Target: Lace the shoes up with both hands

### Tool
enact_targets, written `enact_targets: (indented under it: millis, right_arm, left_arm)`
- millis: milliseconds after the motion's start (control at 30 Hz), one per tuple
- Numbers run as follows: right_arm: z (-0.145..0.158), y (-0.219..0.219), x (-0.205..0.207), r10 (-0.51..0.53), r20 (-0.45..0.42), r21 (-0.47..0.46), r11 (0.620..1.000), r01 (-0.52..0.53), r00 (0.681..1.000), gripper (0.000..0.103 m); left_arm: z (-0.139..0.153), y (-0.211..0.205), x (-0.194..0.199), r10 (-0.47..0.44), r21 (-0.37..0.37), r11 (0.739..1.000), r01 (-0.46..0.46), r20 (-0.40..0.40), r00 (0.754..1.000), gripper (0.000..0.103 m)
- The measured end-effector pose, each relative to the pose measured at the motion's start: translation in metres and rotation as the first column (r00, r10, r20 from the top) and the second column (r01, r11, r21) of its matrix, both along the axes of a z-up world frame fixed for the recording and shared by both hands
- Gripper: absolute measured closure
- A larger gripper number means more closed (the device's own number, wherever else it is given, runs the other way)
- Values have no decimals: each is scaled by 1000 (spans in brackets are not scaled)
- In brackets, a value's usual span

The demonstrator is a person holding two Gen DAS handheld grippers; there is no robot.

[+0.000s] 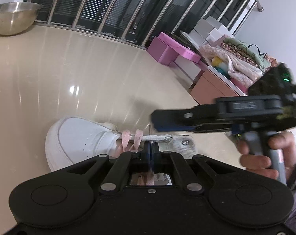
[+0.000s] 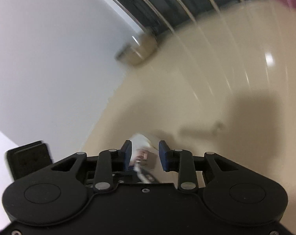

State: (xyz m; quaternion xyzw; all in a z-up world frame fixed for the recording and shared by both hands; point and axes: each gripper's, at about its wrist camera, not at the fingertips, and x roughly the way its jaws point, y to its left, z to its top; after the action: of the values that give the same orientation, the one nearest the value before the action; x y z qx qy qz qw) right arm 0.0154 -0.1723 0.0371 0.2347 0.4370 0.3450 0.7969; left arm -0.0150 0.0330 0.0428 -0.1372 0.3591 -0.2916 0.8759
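Note:
A white sneaker (image 1: 77,137) lies on a glossy beige surface (image 1: 69,74), toe pointing left, with a pink lace (image 1: 131,138) crossed over its lowest eyelets. My left gripper (image 1: 150,148) is shut right at the frayed eyelet edge. Pink lace shows just behind its fingers, though the pinch point itself is hidden. My right gripper (image 1: 154,120) reaches in from the right, just above the shoe's tongue, held by a hand (image 1: 261,154). In the blurred right wrist view the right gripper (image 2: 146,151) stands open, its blue pads (image 2: 164,154) on either side of the sneaker (image 2: 141,141) without touching it.
A steel bowl (image 1: 12,17) sits at the far left by the barred window (image 1: 128,9). Pink boxes (image 1: 167,51) and a pile of folded fabric (image 1: 238,60) on a pink cabinet line the right side. A white wall (image 2: 49,58) borders the surface.

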Motion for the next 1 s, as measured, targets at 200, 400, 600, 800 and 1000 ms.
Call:
enact_targets:
  millis: [200, 400, 600, 800, 1000]
  right_arm:
    - [-24, -3, 8, -20, -117, 117, 993, 33, 993, 101]
    - [-26, -4, -16, -103, -41, 139, 984, 108, 994, 103]
    - [-27, -1, -63, -321, 3, 183, 931, 315, 947, 103]
    - [-34, 6, -92, -411, -18, 229, 886, 404, 912, 103]
    - [-37, -18, -112, -443, -15, 262, 863, 431, 896, 103]
  left_arm:
    - [0, 0, 2, 2, 15, 1000, -2, 0, 1000, 101]
    - [10, 0, -4, 19, 81, 997, -20, 12, 1000, 90]
    - [67, -4, -97, 137, 282, 931, -233, 323, 936, 2]
    - [39, -5, -103, 259, 283, 909, -307, 193, 946, 4]
    - [26, -3, -108, 251, 322, 900, -294, 170, 953, 3]
